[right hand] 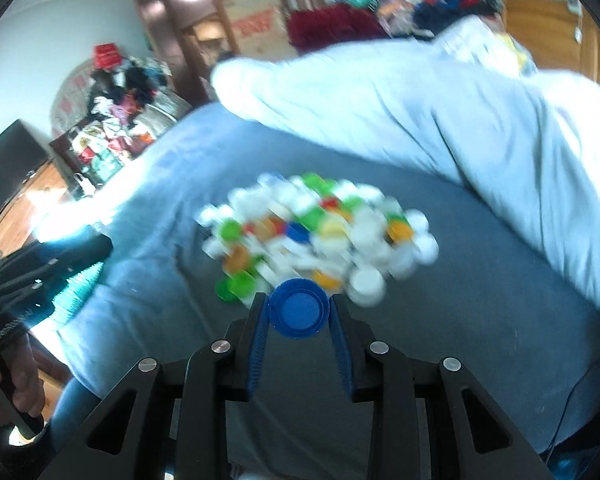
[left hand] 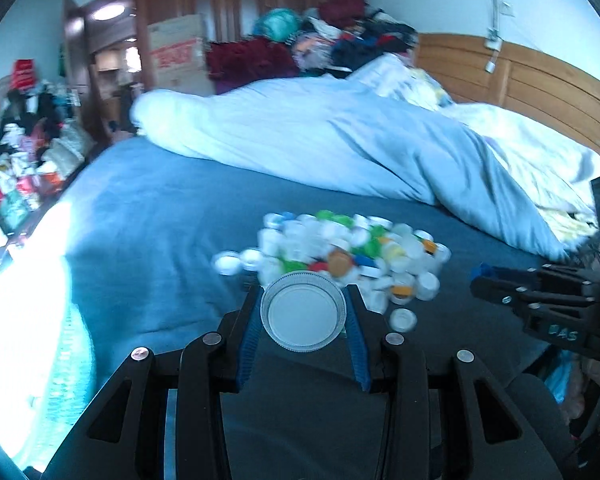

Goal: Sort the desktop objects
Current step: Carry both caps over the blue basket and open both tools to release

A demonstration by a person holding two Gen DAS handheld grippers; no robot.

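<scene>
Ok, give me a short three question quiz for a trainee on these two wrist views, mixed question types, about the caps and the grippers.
1. True or false: the left gripper is shut on a large round white plastic lid.
2. Which cap does the right gripper hold? A. green cap B. round blue plastic cap C. orange cap
3. Fill in: the heap of mixed white and coloured bottle caps lies on the blue ____.

Key
1. True: both pads press on the lid's rim.
2. B: the round blue plastic cap sits between the pads, its hollow side facing the camera.
3. Bedsheet.
</scene>
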